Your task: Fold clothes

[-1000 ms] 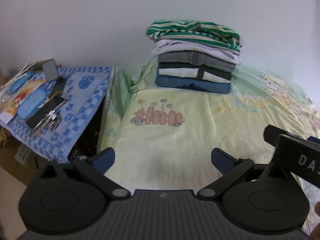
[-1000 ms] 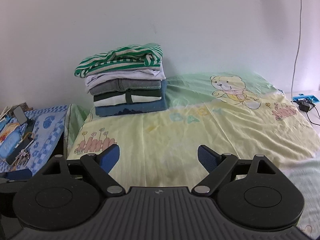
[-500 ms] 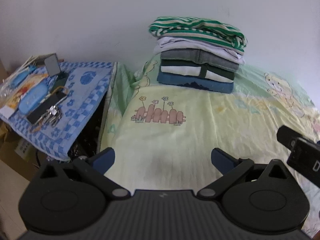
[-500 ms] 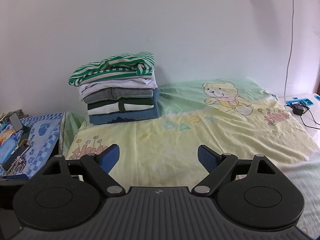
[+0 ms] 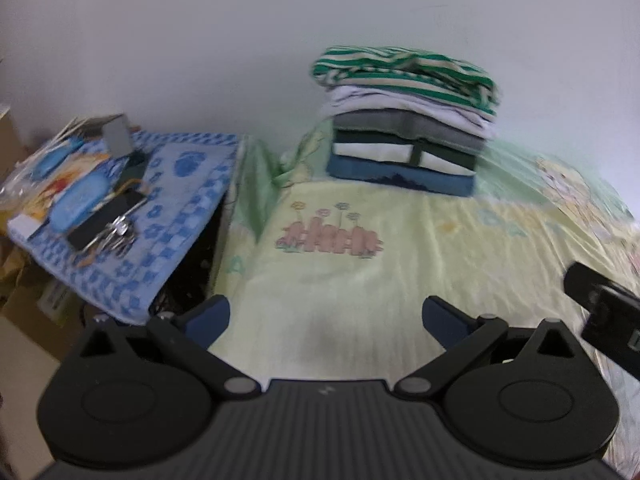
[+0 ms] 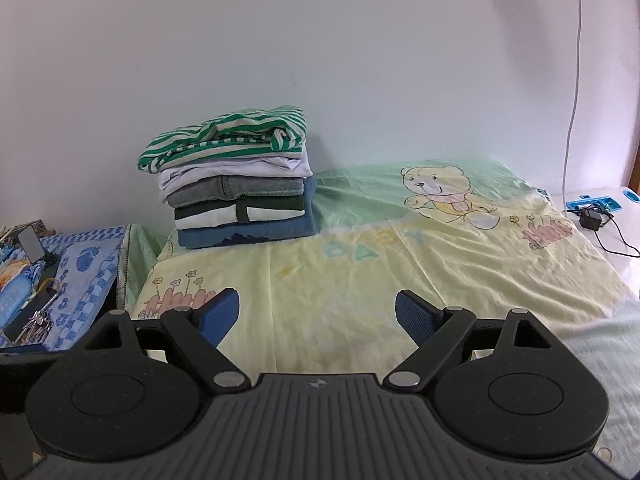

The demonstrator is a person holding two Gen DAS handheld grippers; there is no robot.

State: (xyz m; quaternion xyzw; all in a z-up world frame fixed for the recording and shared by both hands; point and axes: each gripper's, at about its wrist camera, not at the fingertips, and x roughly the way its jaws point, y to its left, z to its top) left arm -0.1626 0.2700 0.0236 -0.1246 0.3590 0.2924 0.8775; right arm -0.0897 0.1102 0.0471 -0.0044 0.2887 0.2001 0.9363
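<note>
A stack of folded clothes (image 5: pixel 408 120) (image 6: pixel 236 184) stands against the wall at the back of the bed, with a green-and-cream striped top (image 5: pixel 404 70) (image 6: pixel 228 140) uppermost and a blue garment at the bottom. My left gripper (image 5: pixel 326 316) is open above the yellow cartoon bedsheet (image 5: pixel 360 272), well short of the stack, with nothing between its blue pads. My right gripper (image 6: pixel 318 312) is open too, over the sheet (image 6: pixel 360 272) in front of the stack. The black body of the right gripper (image 5: pixel 604 316) shows at the right edge of the left wrist view.
A side table under a blue checked cloth (image 5: pixel 160 208) (image 6: pixel 88 272) stands left of the bed, holding keys (image 5: pixel 116 236), a blue case (image 5: pixel 80 200) and a phone stand. A dark gap separates table and bed. At far right lie a charger (image 6: pixel 594 218) and cable on a white surface.
Both grippers have drawn back and tilted a little; the stack sits slightly farther off and lower in the views. Both stay open. The right gripper's body has slid toward the edge of the left view.
</note>
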